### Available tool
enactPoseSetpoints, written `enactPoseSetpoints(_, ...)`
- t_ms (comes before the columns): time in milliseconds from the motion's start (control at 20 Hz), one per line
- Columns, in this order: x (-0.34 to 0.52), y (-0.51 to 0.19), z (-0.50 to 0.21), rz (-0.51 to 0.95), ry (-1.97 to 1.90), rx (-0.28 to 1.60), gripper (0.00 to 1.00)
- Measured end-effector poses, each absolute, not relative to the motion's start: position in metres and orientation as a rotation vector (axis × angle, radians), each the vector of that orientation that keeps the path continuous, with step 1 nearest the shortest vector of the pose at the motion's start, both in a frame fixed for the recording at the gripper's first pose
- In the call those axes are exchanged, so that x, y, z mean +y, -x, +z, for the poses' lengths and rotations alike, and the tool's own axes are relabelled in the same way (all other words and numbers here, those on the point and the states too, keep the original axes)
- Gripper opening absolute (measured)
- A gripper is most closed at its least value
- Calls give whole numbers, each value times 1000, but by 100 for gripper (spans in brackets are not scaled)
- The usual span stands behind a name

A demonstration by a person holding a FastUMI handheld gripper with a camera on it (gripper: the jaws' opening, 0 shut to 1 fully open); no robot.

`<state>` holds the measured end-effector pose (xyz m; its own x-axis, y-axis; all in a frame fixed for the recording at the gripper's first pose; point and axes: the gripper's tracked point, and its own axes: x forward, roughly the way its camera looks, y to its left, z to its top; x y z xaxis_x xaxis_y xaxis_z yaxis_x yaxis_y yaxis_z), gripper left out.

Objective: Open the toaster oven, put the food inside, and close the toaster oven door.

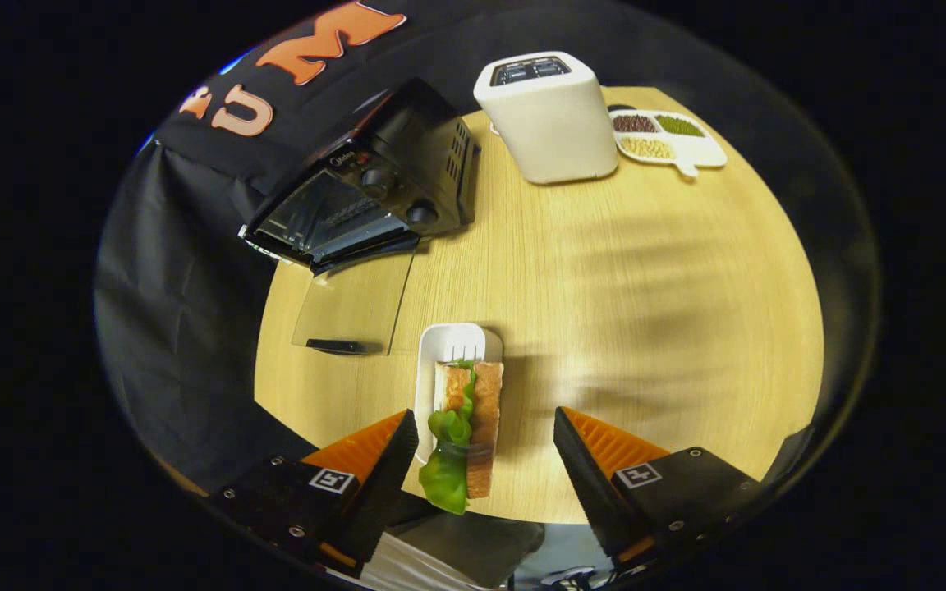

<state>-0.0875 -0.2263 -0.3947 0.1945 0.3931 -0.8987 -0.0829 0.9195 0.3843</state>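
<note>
Pale wood makes up the round table, set against the booth's black cloth wall. One sandwich, toasted bread with green lettuce spilling from its near end, lies partly on one white rectangular tray; its near half hangs off the tray over the wood. It sits between the fingers, closer to the left one, and neither finger touches it. The gripper has its fingers spread wide, with nothing held.

Farther off and to the left stands one black toaster oven at the table's far left edge. Its glass door is dropped fully open and lies flat toward the near side, the dark handle at its near edge. Two round knobs show on the oven's front panel, with a small brand word above them too blurred to read.

To the right of the oven stands one white slot toaster. Just right of that, at the far edge, lies one white divided dish holding three kinds of dry beans: reddish-brown, green and pale yellow.
</note>
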Motion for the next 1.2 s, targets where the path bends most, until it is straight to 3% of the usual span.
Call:
enactPoseSetpoints(150, -220, 91, -401, 369, -284, 1369, 97)
enactPoseSetpoints(250, -214, 93, -401, 381, -281, 1378, 90)
enactPoseSetpoints(500, -210, 98, -397, 330, -303, 1428, 43)
enactPoseSetpoints(750, -210, 92, -368, 271, -217, 1373, 33)
enactPoseSetpoints(1200, -147, 64, -297, 259, -372, 1201, 33)
